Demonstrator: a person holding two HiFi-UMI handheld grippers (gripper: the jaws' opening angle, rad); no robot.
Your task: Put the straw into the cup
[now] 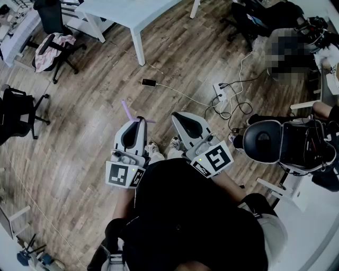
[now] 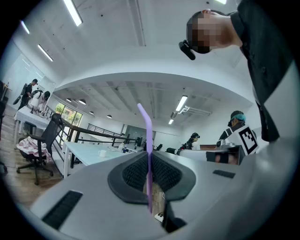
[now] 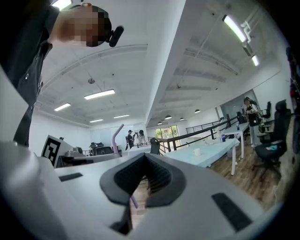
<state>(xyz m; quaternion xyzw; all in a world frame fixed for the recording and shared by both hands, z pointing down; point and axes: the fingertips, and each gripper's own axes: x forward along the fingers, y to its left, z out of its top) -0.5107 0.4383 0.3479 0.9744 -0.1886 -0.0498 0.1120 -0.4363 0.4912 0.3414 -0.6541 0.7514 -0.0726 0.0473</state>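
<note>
A purple bendy straw stands upright, pinched between the pads of my left gripper, and its bent top leans left. In the left gripper view the straw runs straight up through the shut left gripper. My right gripper is held level beside it, a little to the right. Its jaws are together with nothing between them in the right gripper view, where the straw shows off to the left. The only cup I see is a small white mug on a distant table.
I stand on a wood floor, my shoes below the grippers. A phone on a cable and a power strip lie ahead. A white table stands further off, with office chairs at the left and a black seat at the right.
</note>
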